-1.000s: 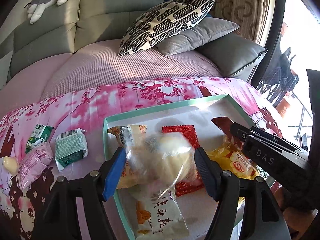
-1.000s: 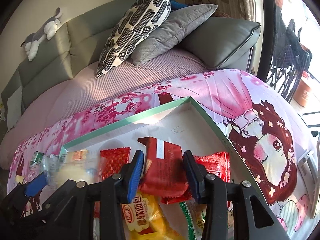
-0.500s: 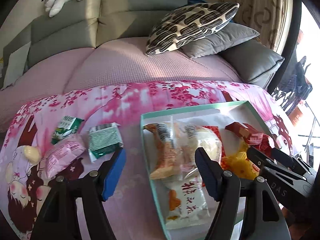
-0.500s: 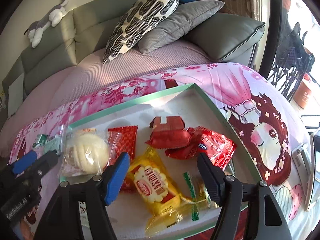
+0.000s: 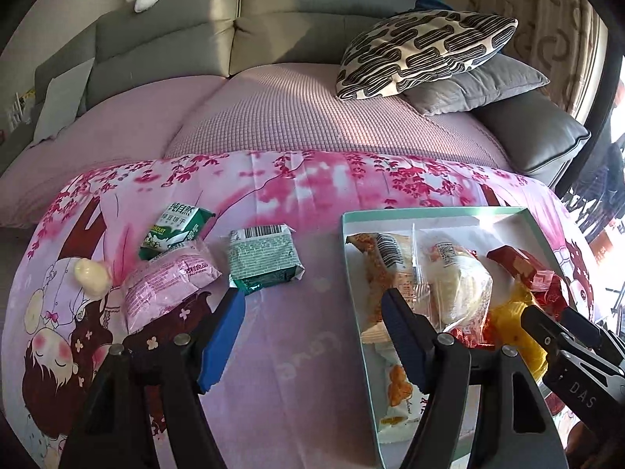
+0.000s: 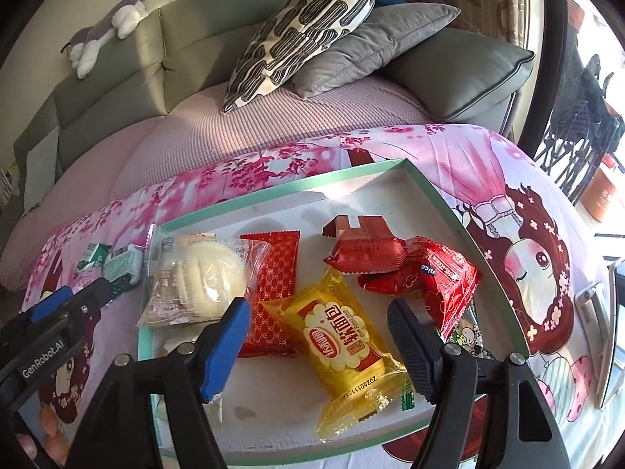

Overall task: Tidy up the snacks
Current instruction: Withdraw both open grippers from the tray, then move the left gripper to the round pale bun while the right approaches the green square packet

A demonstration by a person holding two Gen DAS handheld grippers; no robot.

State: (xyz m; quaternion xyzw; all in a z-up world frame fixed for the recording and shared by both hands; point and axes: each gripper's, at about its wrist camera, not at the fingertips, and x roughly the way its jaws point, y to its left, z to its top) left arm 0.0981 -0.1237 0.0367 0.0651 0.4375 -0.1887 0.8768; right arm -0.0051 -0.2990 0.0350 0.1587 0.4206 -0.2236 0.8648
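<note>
Looking through the left wrist view, the left gripper (image 5: 312, 336) sits low in the frame, its jaws opening with nothing between them, only bare pink cloth (image 5: 297, 195). Only this view shows the loose snacks clearly: a green biscuit pack (image 5: 175, 230), a pink pack (image 5: 168, 281), a pale sweet (image 5: 91, 275) and a grey-green pack (image 5: 265, 260), all at centre left, outside the tray (image 5: 523, 215). The tray lies at right, holding a bun pack (image 5: 457, 273) and an orange pack (image 5: 384, 269). The right gripper's tip shows at lower right.

Through the right wrist view, the right gripper (image 6: 318, 344) is at the bottom, jaws opening over a yellow pack (image 6: 343, 348), pads clear of it. This view shows the tray's inside fully: the bun pack (image 6: 199, 277) at left, a red flat pack (image 6: 273, 285), a dark red pack (image 6: 363, 250) and a bright red pack (image 6: 433, 277) touching it.
</note>
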